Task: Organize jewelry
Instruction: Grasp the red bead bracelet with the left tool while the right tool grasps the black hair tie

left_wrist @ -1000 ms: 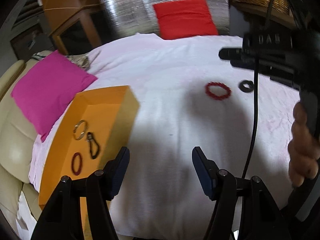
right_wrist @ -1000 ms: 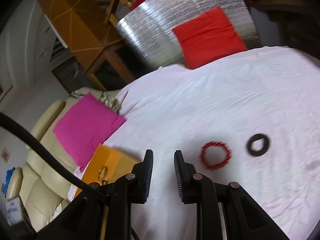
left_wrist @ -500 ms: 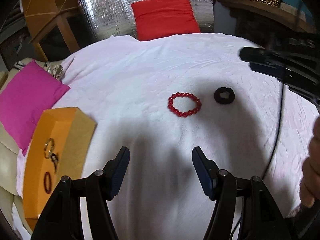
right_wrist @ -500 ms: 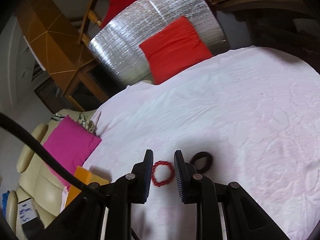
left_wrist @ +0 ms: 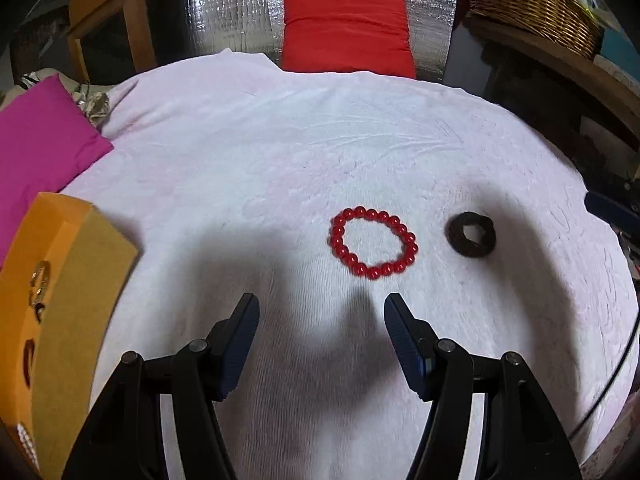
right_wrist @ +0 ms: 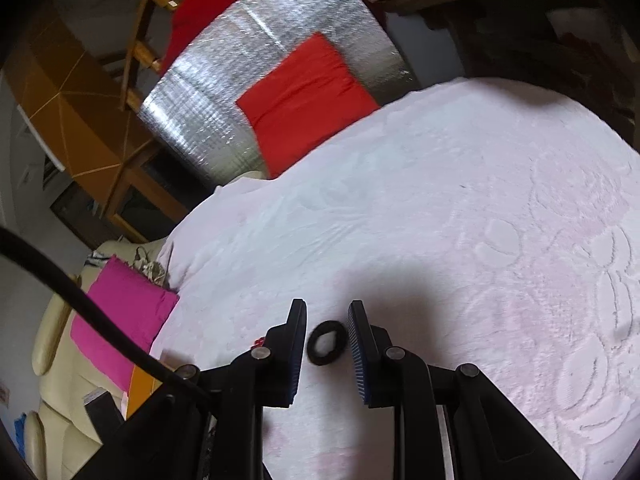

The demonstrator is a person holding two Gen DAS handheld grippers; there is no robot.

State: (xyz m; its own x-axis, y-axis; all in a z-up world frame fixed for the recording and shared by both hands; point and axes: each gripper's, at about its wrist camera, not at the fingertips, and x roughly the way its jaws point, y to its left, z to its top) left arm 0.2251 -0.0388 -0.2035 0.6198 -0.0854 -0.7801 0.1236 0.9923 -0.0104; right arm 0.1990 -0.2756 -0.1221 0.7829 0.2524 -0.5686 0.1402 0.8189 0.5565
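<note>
A red bead bracelet (left_wrist: 374,242) lies on the white cloth, with a black ring-shaped band (left_wrist: 471,235) to its right. My left gripper (left_wrist: 320,316) is open and empty, just short of the bracelet. In the right wrist view my right gripper (right_wrist: 327,316) is slightly open above the black band (right_wrist: 325,342), which shows between the fingers; it is not gripped. An orange box (left_wrist: 60,300) at the left holds a gold ring (left_wrist: 40,276) and other pieces.
A pink cushion (left_wrist: 36,152) lies at the far left and a red cushion (left_wrist: 346,36) at the back against silver foil. A wicker basket (left_wrist: 532,0) stands at the back right. A black cable (right_wrist: 80,312) crosses the right wrist view.
My left gripper swung right from the orange box toward the red bracelet. My right gripper moved over the black band and opened slightly.
</note>
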